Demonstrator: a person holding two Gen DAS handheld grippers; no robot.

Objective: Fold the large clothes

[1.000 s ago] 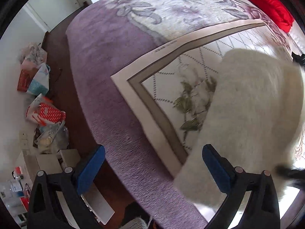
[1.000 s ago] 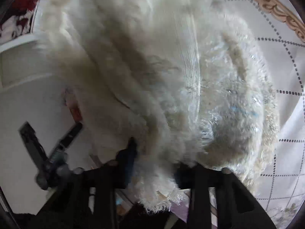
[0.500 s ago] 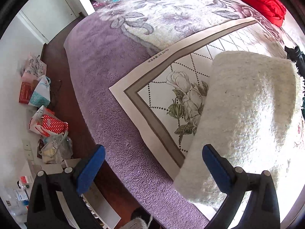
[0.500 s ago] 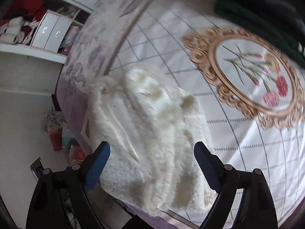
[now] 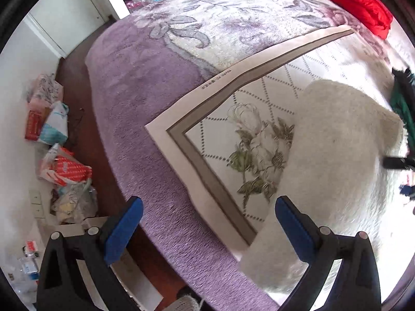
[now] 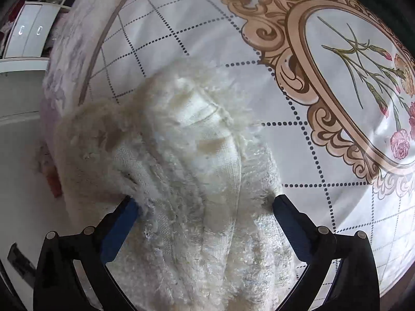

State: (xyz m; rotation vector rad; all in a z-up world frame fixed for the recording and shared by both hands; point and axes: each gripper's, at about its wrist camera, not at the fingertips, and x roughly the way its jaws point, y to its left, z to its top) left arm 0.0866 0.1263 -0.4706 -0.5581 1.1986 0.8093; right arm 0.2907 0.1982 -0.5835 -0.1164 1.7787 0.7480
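Note:
A folded fluffy cream-white garment (image 5: 339,160) lies on the patterned mat (image 5: 207,140) near the bed's edge. In the right wrist view the garment (image 6: 186,160) fills the lower middle, bunched in folds. My left gripper (image 5: 207,223) is open and empty, to the left of the garment, over the mat's corner. My right gripper (image 6: 205,217) is open, with both blue pads against the garment's folds and the fabric lying between them, not clamped.
The purple blanket (image 5: 135,83) covers the bed, which drops to a brown floor at the left. Bags and clutter (image 5: 62,171) sit along the wall. A red garment (image 5: 352,2) lies at the far right. A dark green cloth (image 5: 402,103) shows at the right edge.
My right gripper let go of the garment and opened, then moved back down close onto it. The garment settled folded on the mat. My left gripper stayed open and barely shifted.

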